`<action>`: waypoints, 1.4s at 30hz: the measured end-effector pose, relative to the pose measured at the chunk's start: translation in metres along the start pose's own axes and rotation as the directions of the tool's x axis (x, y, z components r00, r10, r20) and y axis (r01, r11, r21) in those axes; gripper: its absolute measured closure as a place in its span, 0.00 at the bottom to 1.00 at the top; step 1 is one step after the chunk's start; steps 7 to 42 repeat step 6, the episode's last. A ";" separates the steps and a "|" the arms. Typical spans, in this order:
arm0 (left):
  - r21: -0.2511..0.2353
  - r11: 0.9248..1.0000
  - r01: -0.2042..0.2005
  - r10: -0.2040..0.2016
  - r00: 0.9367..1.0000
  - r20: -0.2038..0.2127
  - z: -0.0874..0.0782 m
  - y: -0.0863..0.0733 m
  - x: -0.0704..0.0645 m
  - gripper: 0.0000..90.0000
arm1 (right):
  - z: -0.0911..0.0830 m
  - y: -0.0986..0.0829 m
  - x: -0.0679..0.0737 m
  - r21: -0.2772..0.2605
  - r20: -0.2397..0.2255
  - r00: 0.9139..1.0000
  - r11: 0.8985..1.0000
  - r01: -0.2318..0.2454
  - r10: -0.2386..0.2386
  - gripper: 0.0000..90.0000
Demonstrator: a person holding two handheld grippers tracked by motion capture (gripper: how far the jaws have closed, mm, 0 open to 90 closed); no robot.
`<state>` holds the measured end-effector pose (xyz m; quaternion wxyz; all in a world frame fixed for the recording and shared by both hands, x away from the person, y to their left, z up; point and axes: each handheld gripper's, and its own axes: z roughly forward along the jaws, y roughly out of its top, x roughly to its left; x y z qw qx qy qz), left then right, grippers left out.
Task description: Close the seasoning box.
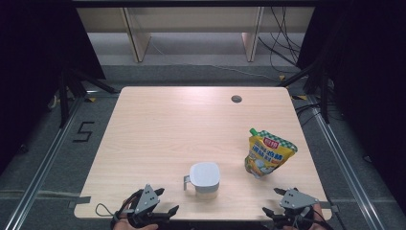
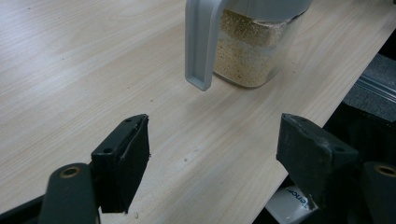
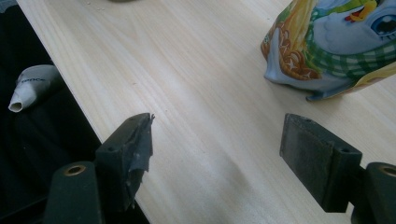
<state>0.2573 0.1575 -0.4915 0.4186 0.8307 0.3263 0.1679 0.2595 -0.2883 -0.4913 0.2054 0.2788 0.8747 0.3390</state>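
Jar [image 1: 205, 177] with a white lid is seen standing upright on the light wood-grain table [image 1: 167, 129], near the table's front edge and roughly mid-width. A grey handle [image 2: 200, 44] is noted on the jar's side; pale granular contents are visible through the clear wall in the left gripper view. A yellow spouted pouch [image 1: 268, 153] with a green cap is recorded to the right of the jar, well apart from it. Writing is printed on the pouch, too small to be read; a cartoon bird and green check pattern are shown on it in the right gripper view.

A small round dark grommet [image 1: 236, 99] is set in the table far behind the jar. A grey floor, a taped figure "5" [image 1: 84, 131] left of the table, cables and pale shelving behind are observed.

Left gripper [image 1: 149, 203] is held at the table's front edge, left of and in front of the jar, jaws spread wide, nothing grasped; the handle lies ahead of the jaws, apart. Right gripper [image 1: 282, 203] is held in front of the pouch, jaws likewise spread, nothing between them.
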 end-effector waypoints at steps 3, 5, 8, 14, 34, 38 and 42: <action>-0.009 1.000 -0.007 0.007 1.000 0.004 0.000 0.001 0.000 0.28 | 0.000 0.000 0.000 0.002 0.000 1.000 1.000 0.002 -0.002 0.29; -0.016 1.000 -0.020 0.020 1.000 0.002 0.001 0.001 0.001 0.28 | 0.000 0.000 0.000 0.001 0.000 1.000 1.000 0.002 -0.002 0.29; -0.017 1.000 -0.015 0.015 1.000 0.003 0.001 0.001 0.002 0.28 | 0.000 0.000 0.000 0.001 0.000 1.000 1.000 0.001 -0.001 0.29; -0.017 1.000 -0.015 0.015 1.000 0.003 0.001 0.001 0.002 0.28 | 0.000 0.000 0.000 0.001 0.000 1.000 1.000 0.001 -0.001 0.29; -0.017 1.000 -0.015 0.015 1.000 0.003 0.001 0.001 0.002 0.28 | 0.000 0.000 0.000 0.001 0.000 1.000 1.000 0.001 -0.001 0.29; -0.017 1.000 -0.015 0.015 1.000 0.003 0.001 0.001 0.002 0.28 | 0.000 0.000 0.000 0.001 0.000 1.000 1.000 0.001 -0.001 0.29; -0.017 1.000 -0.015 0.015 1.000 0.003 0.001 0.001 0.002 0.28 | 0.000 0.000 0.000 0.001 0.000 1.000 1.000 0.001 -0.001 0.29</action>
